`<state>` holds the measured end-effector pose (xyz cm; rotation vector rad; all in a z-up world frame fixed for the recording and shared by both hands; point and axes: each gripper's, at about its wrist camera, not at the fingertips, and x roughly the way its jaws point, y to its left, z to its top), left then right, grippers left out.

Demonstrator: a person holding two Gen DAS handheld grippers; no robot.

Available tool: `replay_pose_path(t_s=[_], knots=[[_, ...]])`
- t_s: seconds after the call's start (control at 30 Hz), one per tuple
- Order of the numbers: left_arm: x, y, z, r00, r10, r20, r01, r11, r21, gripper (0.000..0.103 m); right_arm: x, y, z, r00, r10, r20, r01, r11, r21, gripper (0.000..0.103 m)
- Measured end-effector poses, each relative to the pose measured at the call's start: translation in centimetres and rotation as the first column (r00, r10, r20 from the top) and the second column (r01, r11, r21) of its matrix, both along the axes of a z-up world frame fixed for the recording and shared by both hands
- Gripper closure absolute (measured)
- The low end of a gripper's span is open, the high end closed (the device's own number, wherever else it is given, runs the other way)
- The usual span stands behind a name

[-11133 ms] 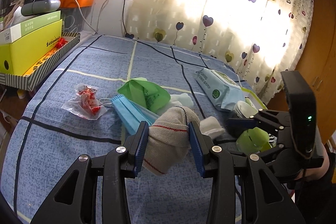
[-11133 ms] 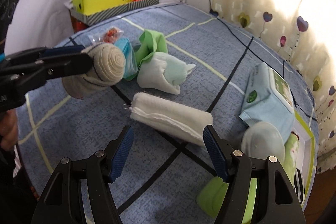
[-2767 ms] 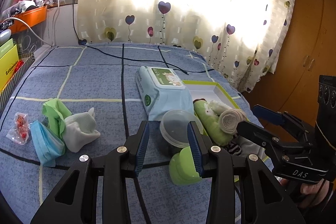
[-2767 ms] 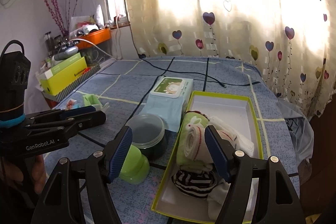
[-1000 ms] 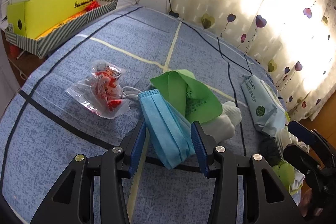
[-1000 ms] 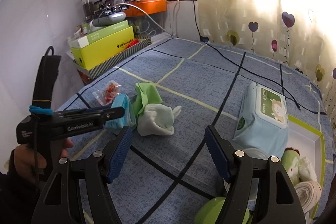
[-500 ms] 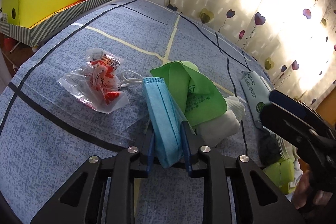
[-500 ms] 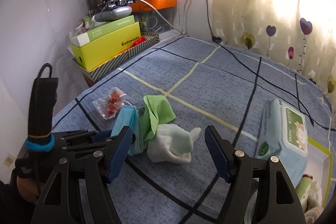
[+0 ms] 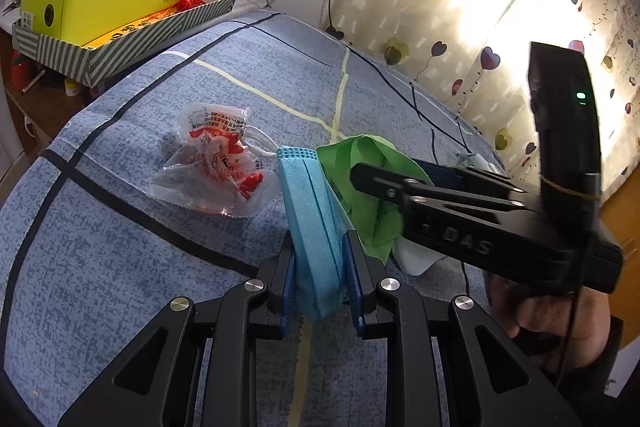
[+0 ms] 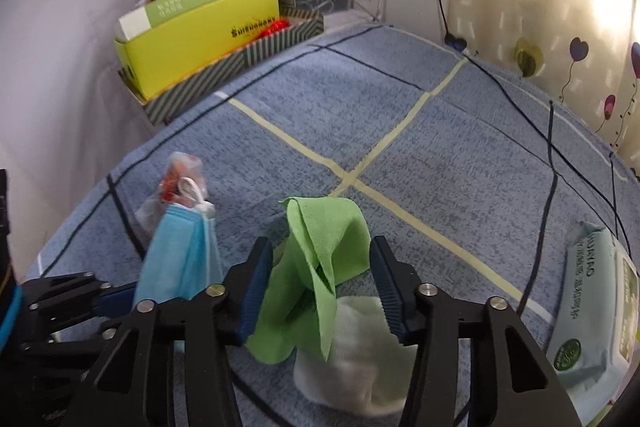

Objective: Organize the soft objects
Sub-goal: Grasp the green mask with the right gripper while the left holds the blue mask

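My left gripper (image 9: 319, 267) is shut on a folded blue face mask (image 9: 310, 211), which stands on edge on the blue bedspread (image 9: 120, 267). The mask (image 10: 180, 259) and the left gripper (image 10: 80, 297) also show at the lower left of the right wrist view. A crumpled green cloth (image 10: 324, 239) sits between the fingers of my right gripper (image 10: 322, 287), whose jaws are closing on it; the pads do not visibly squeeze it. In the left wrist view the right gripper (image 9: 384, 171) reaches in from the right over the green cloth (image 9: 360, 163). A white sock (image 10: 352, 351) lies under the cloth.
A clear snack packet (image 9: 216, 163) with red print lies left of the mask. A pack of wet wipes (image 10: 596, 295) lies at the right. A yellow box (image 10: 200, 39) in a striped tray stands beyond the bed's far left edge. A black cable (image 10: 552, 147) crosses the bedspread.
The left jaws have closed on the blue mask. The right gripper has come forward and down over the green cloth, and its jaws have narrowed around it.
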<state>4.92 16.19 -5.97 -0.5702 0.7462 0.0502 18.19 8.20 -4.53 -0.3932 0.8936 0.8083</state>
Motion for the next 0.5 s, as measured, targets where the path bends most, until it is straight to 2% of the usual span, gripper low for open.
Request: replay_pose_path(t_s=[0.07,0.1,0.13,0.33,0.5], knots=[[0.0,0.1,-0.1,1.000,-0.003,0.000,0.003,1.000,-0.005,0.080,0.1,0.4,-0.5,1.000,0.007,0.000,-0.007,1.000,-0.016,0.076],[0.1,0.2,-0.1,1.000,-0.005,0.000,0.005,1.000,-0.006,0.080,0.1,0.4,-0.6,1.000,0.008,-0.002,-0.008,1.000,-0.018,0.087],[0.2,0.1,-0.2,1.000,-0.007,-0.001,0.007,1.000,-0.007,0.080,0.1,0.4,-0.6,1.000,0.008,-0.004,-0.008,1.000,-0.014,0.092],[0.1,-0.2,0.5,1.000,-0.017,0.015,0.017,1.000,0.005,0.080,-0.6,-1.1,1.6,1.000,-0.001,0.031,-0.001,0.998,0.063,0.094],[-0.4,-0.8,2.1,0.999,-0.009,0.045,0.007,0.999,0.037,0.080,-2.2,-2.8,4.0,0.998,-0.004,0.066,-0.004,0.992,0.127,0.094]])
